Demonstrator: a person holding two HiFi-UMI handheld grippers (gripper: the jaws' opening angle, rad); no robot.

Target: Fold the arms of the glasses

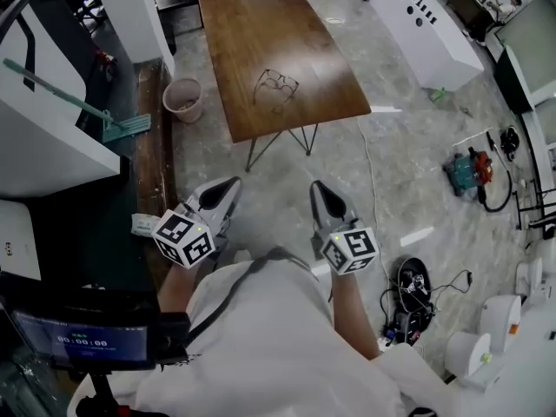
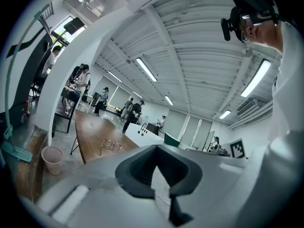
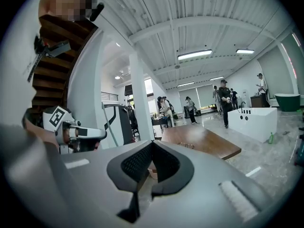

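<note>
Both grippers, left [image 1: 217,196] and right [image 1: 325,200], closed and empty; glasses [image 1: 275,86] lie apart on table [image 1: 234,42].

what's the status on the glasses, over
Left hand-held gripper and right hand-held gripper shut, empty, short of table. Glasses on it, arms unfolded. Nothing else on it.

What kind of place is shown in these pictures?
Probably a large open workshop or lab hall: a wooden table on a polished floor, cabled equipment lying about, strip lights overhead.
</note>
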